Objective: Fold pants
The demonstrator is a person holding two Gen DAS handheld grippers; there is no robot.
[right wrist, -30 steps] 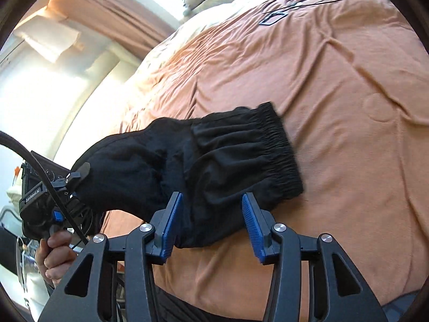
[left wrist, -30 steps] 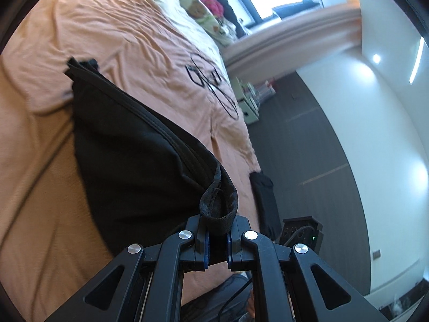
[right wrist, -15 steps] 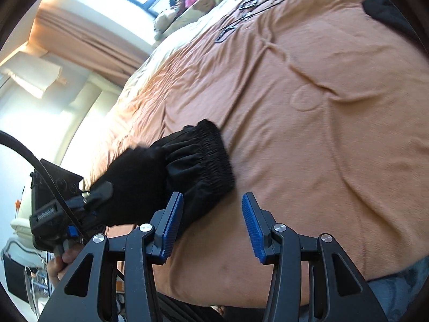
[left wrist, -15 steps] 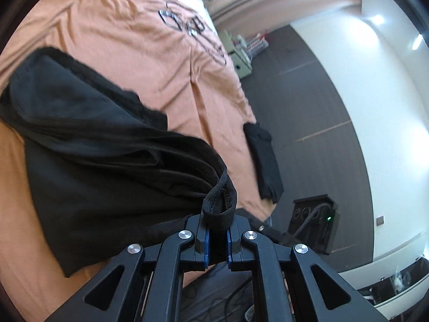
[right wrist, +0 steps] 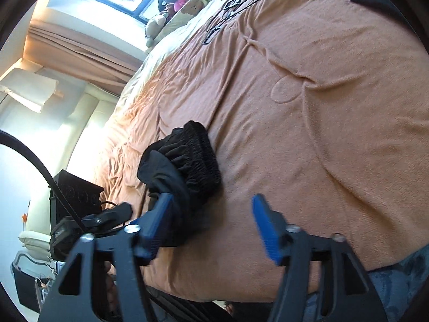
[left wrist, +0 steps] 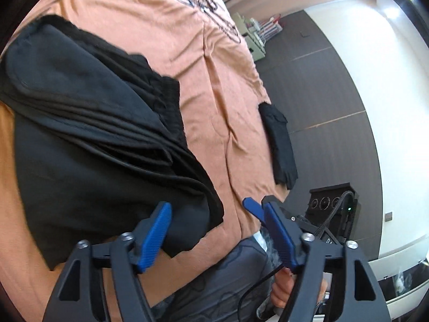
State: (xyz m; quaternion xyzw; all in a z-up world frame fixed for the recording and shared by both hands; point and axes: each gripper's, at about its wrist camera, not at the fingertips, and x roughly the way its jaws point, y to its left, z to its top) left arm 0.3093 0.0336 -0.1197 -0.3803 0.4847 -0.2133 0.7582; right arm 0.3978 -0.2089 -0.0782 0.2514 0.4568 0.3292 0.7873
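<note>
The black pants point(left wrist: 88, 139) lie folded in layers on the orange bedspread point(left wrist: 214, 86), filling the left of the left wrist view. My left gripper point(left wrist: 206, 212) is open and empty, just over the pants' near corner. In the right wrist view the pants point(right wrist: 187, 161) show as a folded bundle with the gathered waistband on top. My right gripper point(right wrist: 211, 209) is open and empty, just in front of that bundle, its left finger overlapping the cloth in view.
A second black garment point(left wrist: 278, 147) lies at the bed's right edge. A black box with cables point(left wrist: 332, 204) stands on the dark floor beside the bed. Pillows and soft toys point(right wrist: 185, 5) sit at the head of the bed under the window.
My left gripper has opened and let go of the pants' edge, which now rests on the folded stack. The right gripper stays open and has shifted a little nearer the bundle.
</note>
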